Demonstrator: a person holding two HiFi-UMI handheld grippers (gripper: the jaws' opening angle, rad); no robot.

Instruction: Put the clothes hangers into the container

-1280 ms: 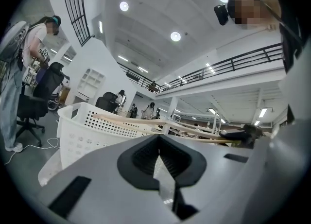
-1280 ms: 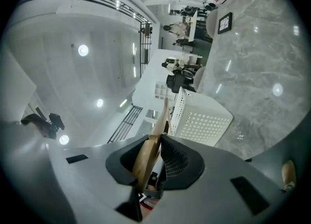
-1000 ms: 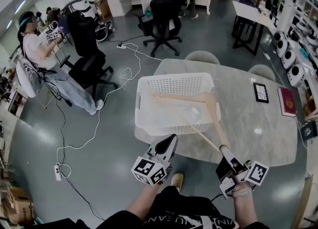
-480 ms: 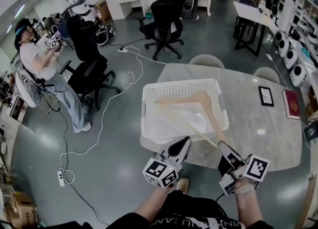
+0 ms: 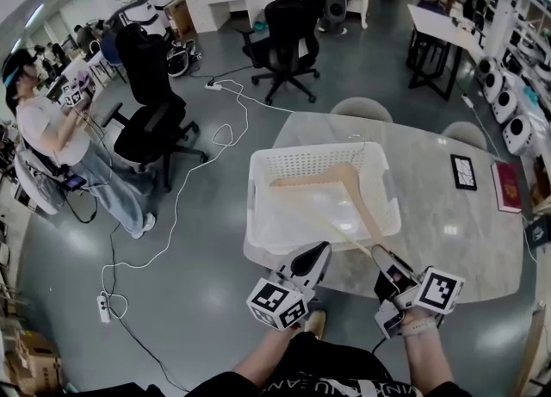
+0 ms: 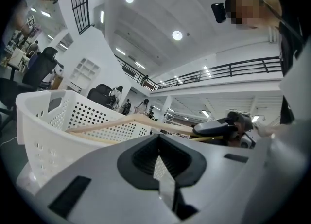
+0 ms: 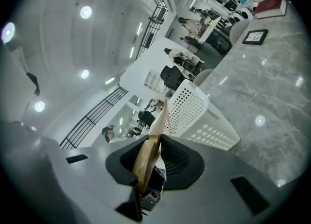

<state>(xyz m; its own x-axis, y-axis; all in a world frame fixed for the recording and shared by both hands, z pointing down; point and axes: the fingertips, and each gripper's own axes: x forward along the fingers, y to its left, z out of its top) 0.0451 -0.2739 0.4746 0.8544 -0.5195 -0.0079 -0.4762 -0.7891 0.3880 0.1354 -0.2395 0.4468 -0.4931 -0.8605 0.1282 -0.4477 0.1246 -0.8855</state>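
A pale wooden clothes hanger (image 5: 344, 193) lies across the white perforated basket (image 5: 258, 206) on the marble table (image 5: 448, 223). One of its arms runs down to my right gripper (image 5: 385, 263), which is shut on that end; the wood (image 7: 146, 162) sits between the jaws in the right gripper view. In the left gripper view the same hanger (image 6: 126, 121) crosses above the basket (image 6: 43, 130). My left gripper (image 5: 315, 259) hovers just off the table's near edge, left of the right one, shut with nothing in it.
On the table's right side lie a framed black tablet (image 5: 463, 172) and a red book (image 5: 505, 187). Round stools (image 5: 360, 108) stand behind the table. Black office chairs (image 5: 288, 29) and white cables (image 5: 185, 189) occupy the floor at left, where a person (image 5: 60, 137) stands.
The head view has shifted a little, so basket and table sit slightly higher and rightward. My grippers stay near the table's front edge, the right still holding the hanger. The person at left has stood up.
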